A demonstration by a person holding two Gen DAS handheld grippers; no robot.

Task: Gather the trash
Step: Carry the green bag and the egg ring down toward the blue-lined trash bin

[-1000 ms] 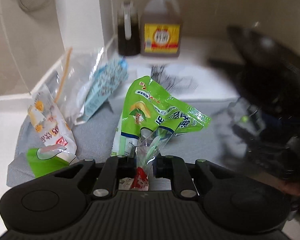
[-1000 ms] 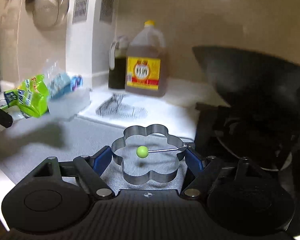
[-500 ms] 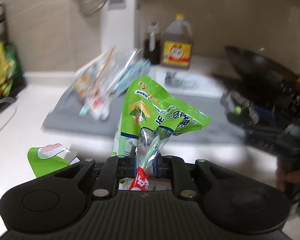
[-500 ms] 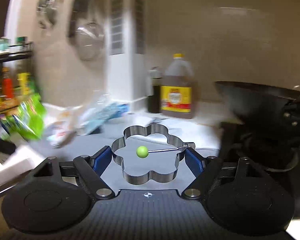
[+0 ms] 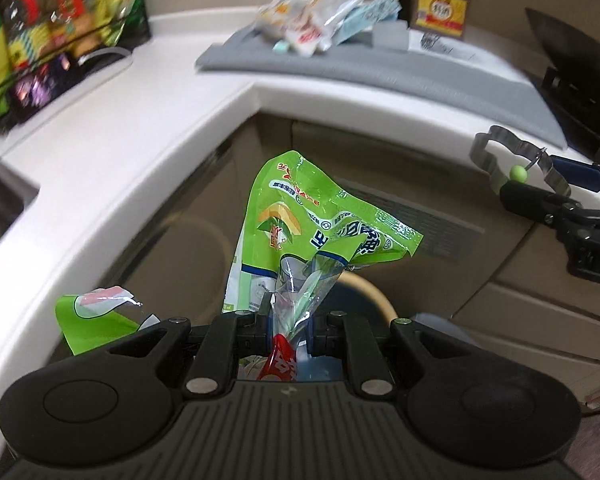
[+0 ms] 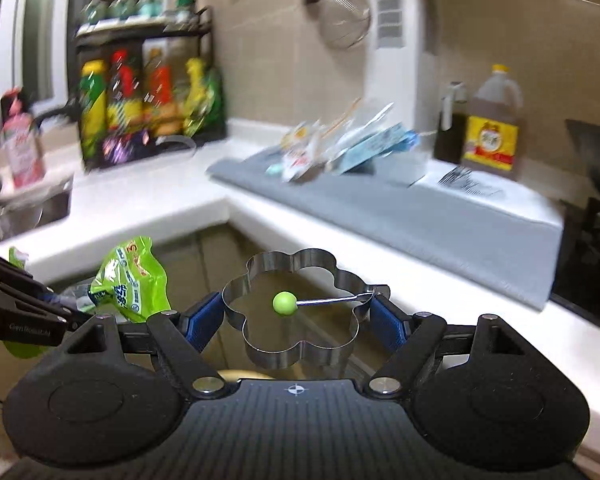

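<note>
My left gripper (image 5: 290, 322) is shut on a crumpled green snack wrapper (image 5: 320, 224) and holds it in front of the white counter, above a round rim (image 5: 374, 292) below. The wrapper also shows in the right wrist view (image 6: 130, 280). My right gripper (image 6: 296, 314) is shut on a flower-shaped metal egg ring (image 6: 300, 308) with a green knob, held off the counter; it also shows in the left wrist view (image 5: 516, 168). More wrappers (image 6: 340, 148) lie on the grey mat (image 6: 400, 216).
A white L-shaped counter (image 5: 120, 168) wraps around the corner. A rack of bottles (image 6: 148, 92) stands at the far left. An oil jug (image 6: 494, 128) and a dark bottle (image 6: 452, 128) stand at the back. A black wok (image 5: 572, 48) sits at the right.
Both grippers have pulled back from the counter and dropped in front of its edge, each keeping its hold. The wrappers on the mat now lie farther away.
</note>
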